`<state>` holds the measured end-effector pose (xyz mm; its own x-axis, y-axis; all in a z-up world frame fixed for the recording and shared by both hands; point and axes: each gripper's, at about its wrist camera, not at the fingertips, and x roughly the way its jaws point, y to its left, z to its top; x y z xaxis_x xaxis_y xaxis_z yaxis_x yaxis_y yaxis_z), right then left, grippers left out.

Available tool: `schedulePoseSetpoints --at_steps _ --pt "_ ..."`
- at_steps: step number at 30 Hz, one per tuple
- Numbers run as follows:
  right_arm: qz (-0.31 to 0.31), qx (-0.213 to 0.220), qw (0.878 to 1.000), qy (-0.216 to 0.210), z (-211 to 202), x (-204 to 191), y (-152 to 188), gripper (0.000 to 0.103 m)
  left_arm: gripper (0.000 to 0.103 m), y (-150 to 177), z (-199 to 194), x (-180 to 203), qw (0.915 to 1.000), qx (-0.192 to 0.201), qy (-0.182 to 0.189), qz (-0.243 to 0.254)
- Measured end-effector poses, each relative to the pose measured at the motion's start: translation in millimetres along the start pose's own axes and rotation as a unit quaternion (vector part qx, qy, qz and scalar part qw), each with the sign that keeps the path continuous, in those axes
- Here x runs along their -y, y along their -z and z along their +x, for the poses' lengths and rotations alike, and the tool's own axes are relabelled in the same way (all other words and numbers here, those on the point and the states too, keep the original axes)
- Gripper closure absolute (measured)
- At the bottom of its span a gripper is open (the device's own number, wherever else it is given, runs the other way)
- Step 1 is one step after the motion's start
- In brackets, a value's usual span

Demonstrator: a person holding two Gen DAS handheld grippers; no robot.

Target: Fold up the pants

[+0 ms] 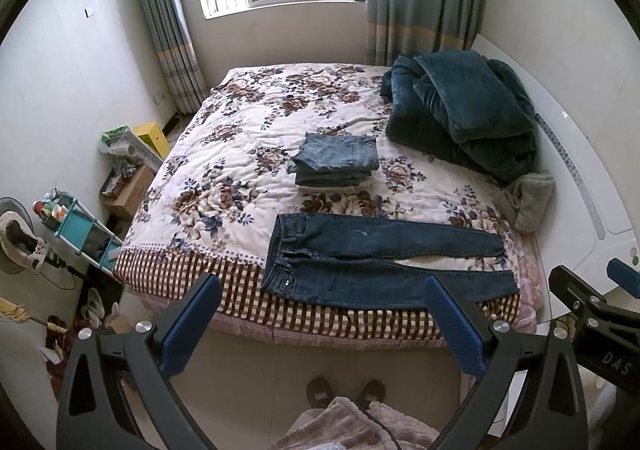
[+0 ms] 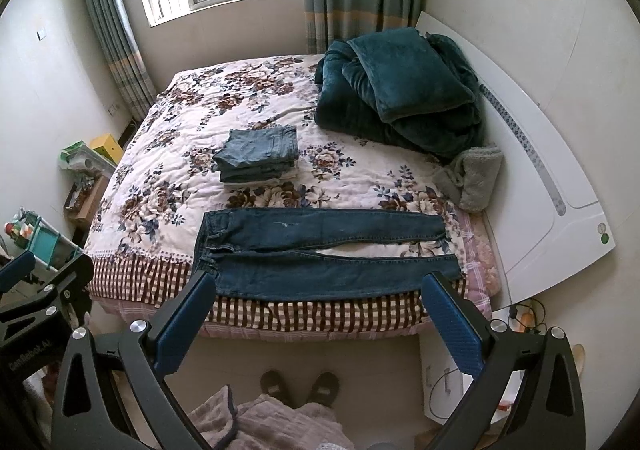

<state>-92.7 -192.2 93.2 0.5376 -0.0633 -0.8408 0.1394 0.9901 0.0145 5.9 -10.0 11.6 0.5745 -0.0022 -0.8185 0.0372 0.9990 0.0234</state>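
Dark blue jeans (image 1: 380,262) lie flat along the near edge of the bed (image 1: 224,170), waist to the left, legs to the right; they also show in the right wrist view (image 2: 320,254). A stack of folded jeans (image 1: 336,164) sits mid-bed, also in the right wrist view (image 2: 258,158). My left gripper (image 1: 320,290) is open and empty, held above the floor in front of the bed. My right gripper (image 2: 318,286) is open and empty, also short of the bed; part of it shows in the left wrist view (image 1: 592,298).
A heap of teal blankets (image 1: 460,118) and a grey fleece (image 1: 528,198) lie on the bed's right by the white headboard (image 1: 580,170). A shelf cart (image 1: 76,226), boxes and a fan crowd the left floor. My slippers (image 1: 344,390) stand below.
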Motion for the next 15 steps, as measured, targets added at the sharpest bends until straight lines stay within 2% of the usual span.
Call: schedulePoseSetpoints --at_steps 15 --pt "-0.001 -0.001 1.000 0.001 -0.5 -1.7 1.5 0.000 0.000 3.5 0.7 1.5 1.0000 0.001 -0.001 0.000"
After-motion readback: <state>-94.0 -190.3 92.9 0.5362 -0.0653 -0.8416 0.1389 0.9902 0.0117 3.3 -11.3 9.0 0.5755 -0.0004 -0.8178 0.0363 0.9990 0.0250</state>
